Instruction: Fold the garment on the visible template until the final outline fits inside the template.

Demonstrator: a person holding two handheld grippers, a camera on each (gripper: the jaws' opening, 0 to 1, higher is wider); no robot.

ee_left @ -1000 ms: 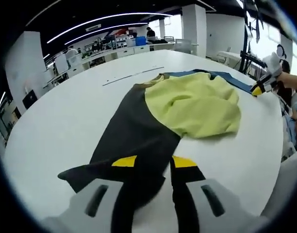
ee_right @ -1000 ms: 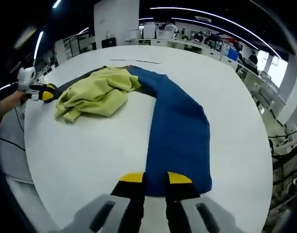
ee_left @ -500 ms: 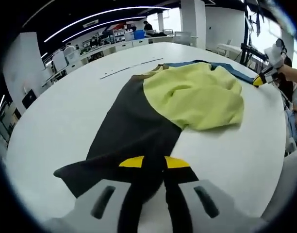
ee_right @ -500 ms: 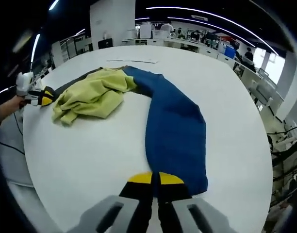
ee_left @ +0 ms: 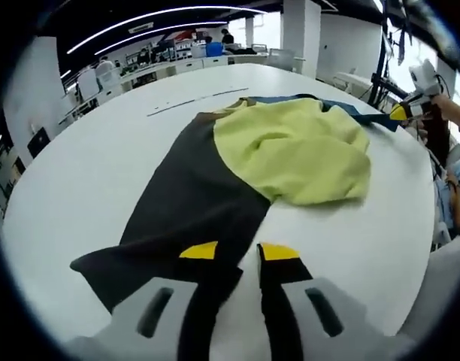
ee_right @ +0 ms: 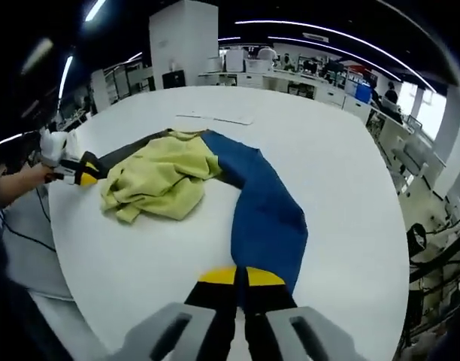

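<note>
The garment lies on a round white table (ee_left: 80, 173). Its yellow-green body (ee_left: 298, 150) is bunched in the middle, and a dark grey sleeve (ee_left: 192, 203) runs toward my left gripper (ee_left: 239, 251). That gripper's jaws stand slightly apart over the sleeve's cuff edge, with white table showing between them. In the right gripper view the blue sleeve (ee_right: 264, 210) runs from the yellow body (ee_right: 166, 180) to my right gripper (ee_right: 241, 277), which is shut on its cuff. The left gripper (ee_right: 80, 174) shows at the dark sleeve's end, and the right gripper (ee_left: 403, 111) at the blue sleeve (ee_left: 350, 109).
A thin dark line (ee_left: 196, 101) is marked on the table beyond the garment; in the right gripper view the line (ee_right: 215, 118) lies behind the collar. A gloved hand (ee_right: 53, 147) holds the far gripper. Desks and shelves stand behind the table (ee_right: 343, 150).
My right gripper closed on the blue sleeve's cuff and drew it in, so the sleeve now bends. The left jaws narrowed over the dark cuff, then widened a little.
</note>
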